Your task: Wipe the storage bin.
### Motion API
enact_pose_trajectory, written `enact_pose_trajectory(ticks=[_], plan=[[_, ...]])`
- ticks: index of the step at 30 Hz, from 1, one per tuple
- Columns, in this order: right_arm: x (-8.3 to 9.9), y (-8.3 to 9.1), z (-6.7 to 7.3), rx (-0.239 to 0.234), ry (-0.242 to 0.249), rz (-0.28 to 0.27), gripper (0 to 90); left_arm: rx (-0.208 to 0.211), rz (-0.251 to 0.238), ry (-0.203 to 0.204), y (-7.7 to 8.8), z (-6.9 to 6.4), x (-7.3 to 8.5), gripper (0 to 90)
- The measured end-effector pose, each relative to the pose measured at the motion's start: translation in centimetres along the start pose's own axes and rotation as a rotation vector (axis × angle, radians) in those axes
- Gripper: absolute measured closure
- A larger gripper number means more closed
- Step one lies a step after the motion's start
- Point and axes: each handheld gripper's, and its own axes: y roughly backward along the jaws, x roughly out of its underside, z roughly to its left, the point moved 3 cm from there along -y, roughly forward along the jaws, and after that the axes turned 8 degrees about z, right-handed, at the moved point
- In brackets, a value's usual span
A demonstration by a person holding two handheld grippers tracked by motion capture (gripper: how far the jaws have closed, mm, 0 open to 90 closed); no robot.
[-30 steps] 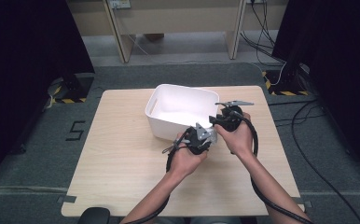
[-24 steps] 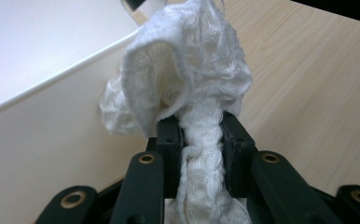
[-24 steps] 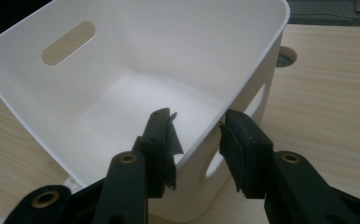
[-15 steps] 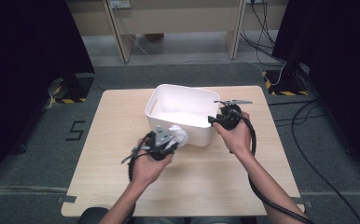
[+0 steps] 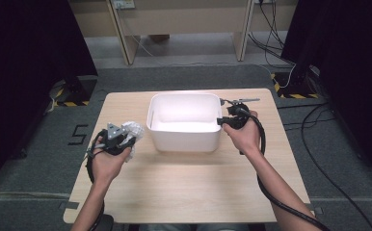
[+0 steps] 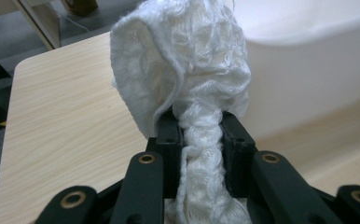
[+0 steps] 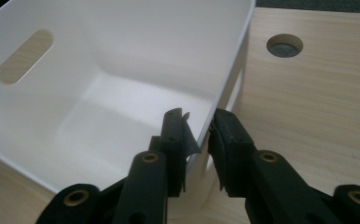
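Near the left edge of the desk [image 5: 184,192], the left gripper [image 5: 126,139] has its jaws clamped tight on a white knitted cloth [image 5: 132,131]. In the left gripper view the cloth [image 6: 192,93] is squeezed into a narrow twist between the two black pads and bunches out into a loose, fluffy lump above them, clear of the desk top. The cloth sits just beside the left wall of the white bin [image 5: 184,139], outside it.

The white bin stands in the middle of the desk, toward the far edge, with its long side facing the person.

At the bin's right wall, the right gripper [image 5: 221,121] straddles the rim. In the right gripper view one jaw is inside the bin [image 7: 99,93] and the other outside, with the thin wall between them; the jaws have just been closing on it. Whether the pads already press on the wall I cannot tell. A round hole [image 7: 284,45] shows in the desk beyond the bin.
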Motion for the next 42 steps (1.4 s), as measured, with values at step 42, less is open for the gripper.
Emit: enact_pose_trajectory(ticks=[42], plan=[[-0.8, -2.2, 1.0, -0.051, -0.089, 0.043, 84.5, 0.057, 0.057, -0.143, -2.1, -7.0, 0.8, 72.8]])
